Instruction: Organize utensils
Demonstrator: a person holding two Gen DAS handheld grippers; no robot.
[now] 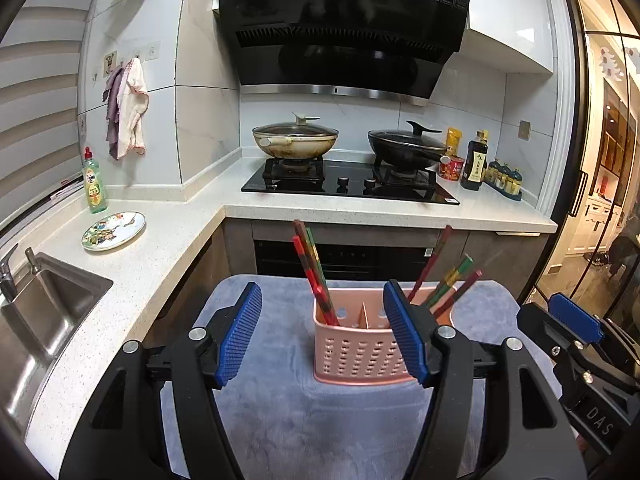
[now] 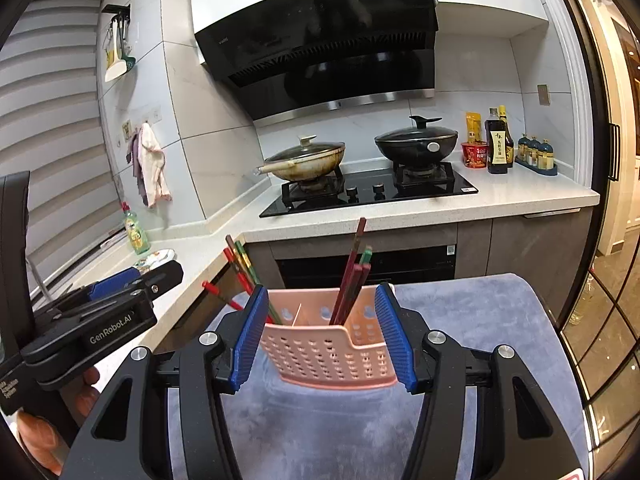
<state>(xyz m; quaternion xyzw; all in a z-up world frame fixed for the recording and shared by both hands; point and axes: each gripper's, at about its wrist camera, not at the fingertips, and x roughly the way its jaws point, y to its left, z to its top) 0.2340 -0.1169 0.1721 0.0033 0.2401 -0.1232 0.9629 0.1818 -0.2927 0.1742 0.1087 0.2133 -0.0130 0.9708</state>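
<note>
The pink perforated chopstick holder [image 1: 360,344] stands on a grey-blue plush cloth [image 1: 280,420] on a small table in front of the stove counter. A thin divider splits it into a left and a right compartment. Red-and-green chopsticks lean out of both: a bunch in the left compartment [image 1: 314,276] tilts left, and a looser spread in the right compartment [image 1: 444,280] fans out to the right.

The left gripper [image 1: 324,336] is released, its jaws wide apart and empty, hovering just near of the holder. In the right wrist view the right gripper [image 2: 324,338] is also spread open, its blue pads [image 2: 250,340] bracketing the holder from either side; whether they touch its walls I cannot tell, and nothing is pinched.

By the look of it the chopsticks are all in and the job is near its end; what remains, if anything, is tidying the fanned sticks or squaring up the holder. To do that well, close on a stick partway down its shaft, not at the tip, and lift straight up so it does not lever the light plastic holder over. The soft cloth gives little grip, so steadying the holder's wall with the other gripper would help.
</note>
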